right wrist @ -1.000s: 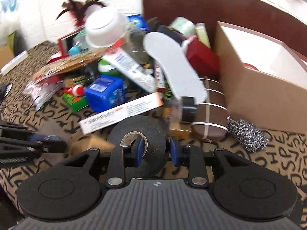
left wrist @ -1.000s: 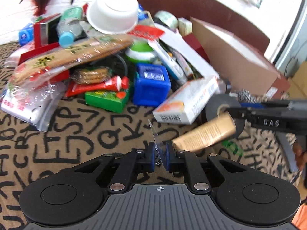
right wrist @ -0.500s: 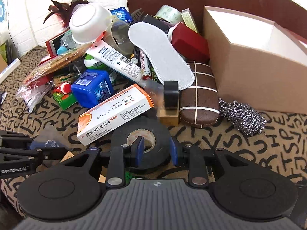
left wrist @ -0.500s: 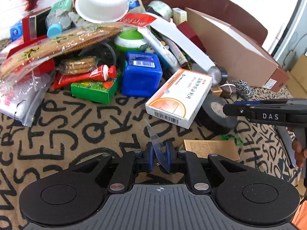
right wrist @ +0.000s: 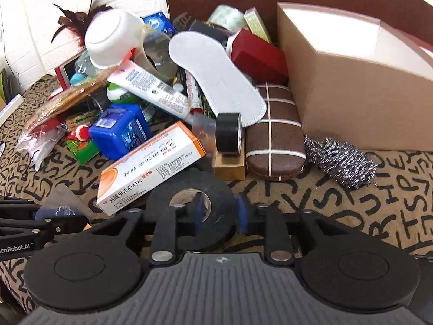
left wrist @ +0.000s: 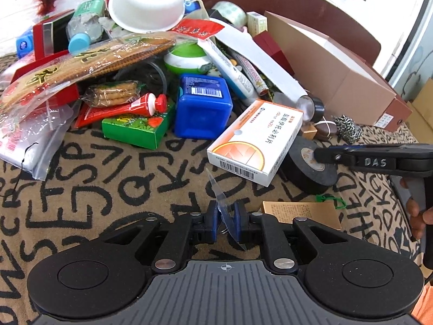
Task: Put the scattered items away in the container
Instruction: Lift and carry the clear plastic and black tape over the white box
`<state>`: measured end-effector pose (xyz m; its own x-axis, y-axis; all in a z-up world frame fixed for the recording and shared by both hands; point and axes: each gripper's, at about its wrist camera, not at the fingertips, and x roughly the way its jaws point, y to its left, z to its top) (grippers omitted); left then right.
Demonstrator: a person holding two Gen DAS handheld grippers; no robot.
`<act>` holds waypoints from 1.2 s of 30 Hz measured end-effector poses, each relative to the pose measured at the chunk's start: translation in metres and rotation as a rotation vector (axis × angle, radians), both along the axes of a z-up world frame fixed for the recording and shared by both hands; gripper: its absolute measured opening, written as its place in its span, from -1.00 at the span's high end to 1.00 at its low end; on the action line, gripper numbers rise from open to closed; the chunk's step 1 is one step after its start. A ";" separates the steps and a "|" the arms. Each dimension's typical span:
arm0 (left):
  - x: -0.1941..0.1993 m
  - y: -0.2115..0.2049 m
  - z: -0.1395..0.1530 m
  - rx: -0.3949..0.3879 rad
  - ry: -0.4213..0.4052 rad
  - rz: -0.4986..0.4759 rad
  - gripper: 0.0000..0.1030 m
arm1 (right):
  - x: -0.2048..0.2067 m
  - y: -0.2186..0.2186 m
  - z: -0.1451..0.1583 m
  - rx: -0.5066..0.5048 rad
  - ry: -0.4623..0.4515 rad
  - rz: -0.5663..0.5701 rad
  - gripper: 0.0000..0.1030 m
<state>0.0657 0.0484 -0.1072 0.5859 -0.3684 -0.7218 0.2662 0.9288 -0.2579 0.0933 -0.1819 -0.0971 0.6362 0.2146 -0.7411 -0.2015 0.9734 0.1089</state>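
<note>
My left gripper (left wrist: 225, 220) is shut on a thin clear plastic piece (left wrist: 220, 193) just above the lettered cloth. My right gripper (right wrist: 218, 212) is shut on the wall of a black tape roll (right wrist: 189, 208), one finger through its core; the roll (left wrist: 308, 172) rests by the orange-white medicine box (left wrist: 257, 140). A gold card with a green string (left wrist: 300, 211) lies flat between the grippers. The open brown cardboard box (right wrist: 351, 86) stands at the right rear.
A heap of items lies behind: blue cube container (left wrist: 203, 108), green box (left wrist: 135, 130), white bowl (left wrist: 147, 2), white insole (right wrist: 213, 73), brown checked case (right wrist: 273, 138), steel scourer (right wrist: 341, 159), small black tape roll (right wrist: 228, 132). A dark red board backs the heap.
The gold card, hanging in the air by the right gripper a second ago, now lies flat on the cloth. My right gripper has closed in on the black tape roll. Both cameras have steadied.
</note>
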 end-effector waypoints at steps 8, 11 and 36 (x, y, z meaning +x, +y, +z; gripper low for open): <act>0.004 -0.001 -0.004 -0.001 -0.001 0.005 0.83 | 0.006 0.007 -0.012 -0.012 0.007 0.004 0.34; 0.003 0.001 0.000 -0.012 0.010 0.018 0.86 | 0.001 0.000 -0.006 0.020 0.002 -0.006 0.40; 0.096 -0.119 0.203 -0.205 -0.305 -0.214 0.87 | 0.034 -0.098 0.201 -0.009 -0.396 -0.038 0.42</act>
